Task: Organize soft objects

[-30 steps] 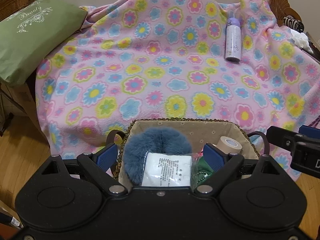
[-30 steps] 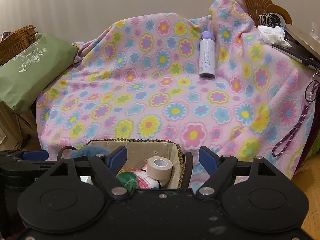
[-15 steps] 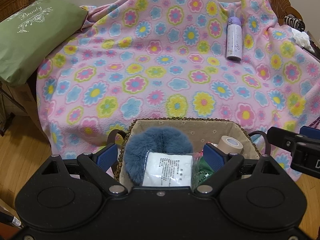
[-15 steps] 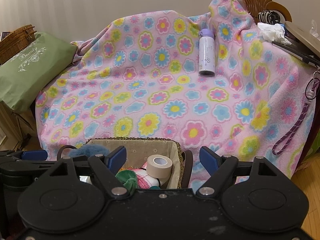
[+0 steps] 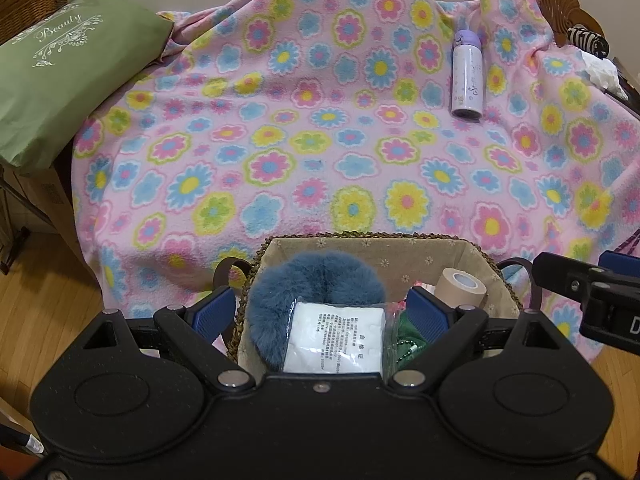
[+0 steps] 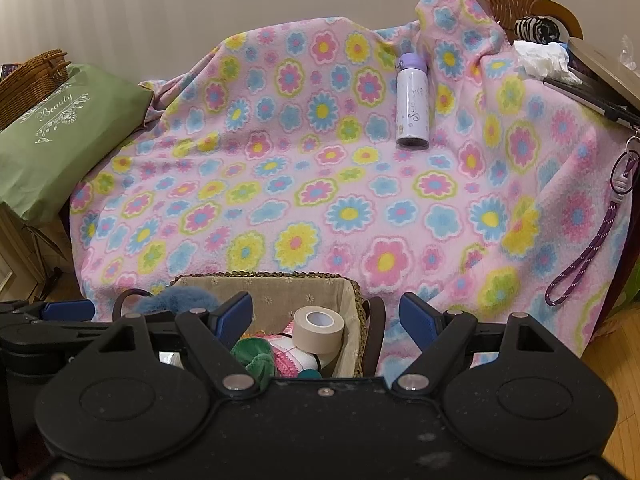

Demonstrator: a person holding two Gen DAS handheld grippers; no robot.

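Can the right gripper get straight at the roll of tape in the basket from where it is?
Probably yes. The right gripper is open and empty, and the roll of tape lies on top of the other things in the basket, just below its fingertips. Nothing covers it; the basket's right wall stands close beside it.

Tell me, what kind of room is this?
Probably a room in someone's home, maybe a bedroom or living room. A flowery fleece blanket is draped over furniture, a lined wicker basket holds soft things, and the floor is wooden.
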